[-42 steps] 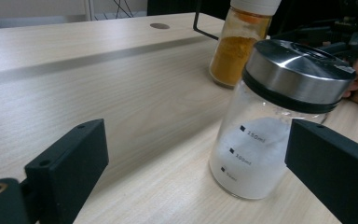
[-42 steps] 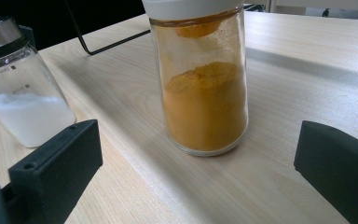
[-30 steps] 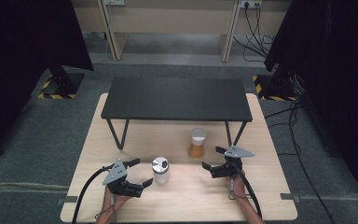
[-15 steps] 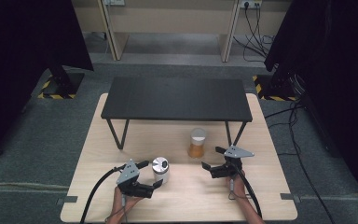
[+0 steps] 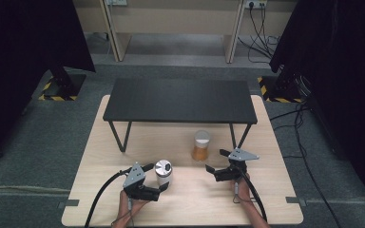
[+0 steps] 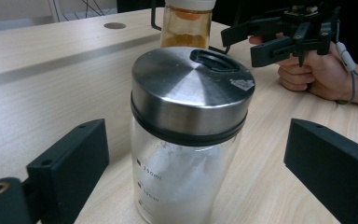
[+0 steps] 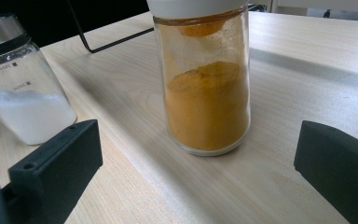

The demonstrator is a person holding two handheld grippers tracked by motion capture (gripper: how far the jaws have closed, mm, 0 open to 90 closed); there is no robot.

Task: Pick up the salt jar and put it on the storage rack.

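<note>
Two jars: both upright on the worktop point(image 5: 266, 199).
Steel-lidded jar point(image 6: 191, 135): marked "350ml", holds white powder, between left tool point(image 6: 200, 172) jaws, untouched.
White-capped jar point(image 7: 205, 84): orange powder.
Right tool point(image 7: 200, 182): jaws spread, jar ahead.

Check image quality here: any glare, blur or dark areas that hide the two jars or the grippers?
High view: even light on the table, dark curtains at both sides, jars small but distinct. Left gripper view: soft glare on the steel-lidded jar, its scale print slightly blurred, the left gripper in the near foreground softened. Right gripper view: the orange powder jar sharp, its top cropped, a faint shadow beside it.
</note>
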